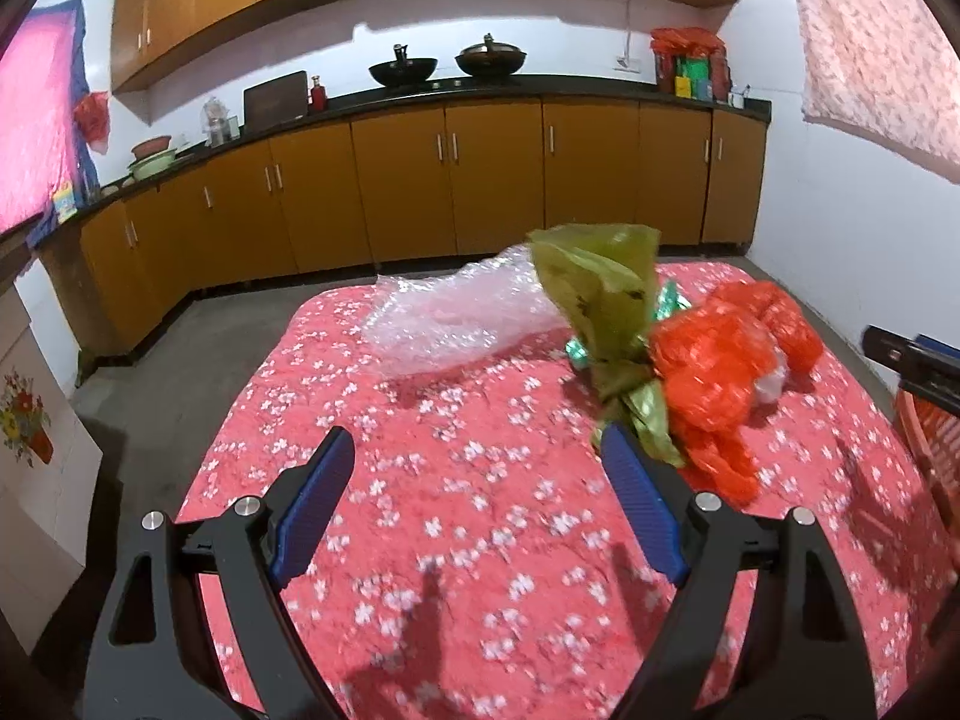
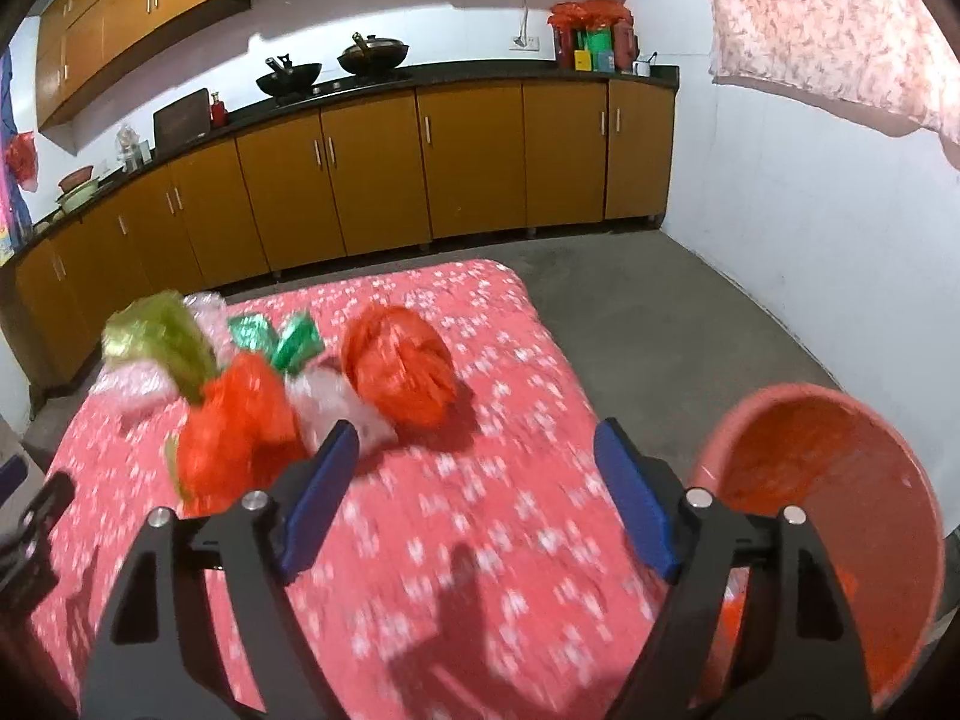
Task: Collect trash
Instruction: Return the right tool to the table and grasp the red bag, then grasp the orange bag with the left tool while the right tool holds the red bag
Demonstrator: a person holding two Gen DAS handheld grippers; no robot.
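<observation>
Two blue pads of the left tool (image 1: 474, 450) stand apart, empty, above the flowered desk (image 1: 420, 528); crumpled trash bags (image 1: 690, 372) lie beyond. Right tool (image 2: 474, 438) gapes too, empty, trash (image 2: 240, 432) ahead-left, red bucket (image 2: 840, 480) beside.

Red white-flowered tablecloth (image 1: 480, 480); orange bag (image 2: 399, 366); green bag (image 1: 594, 276).
</observation>
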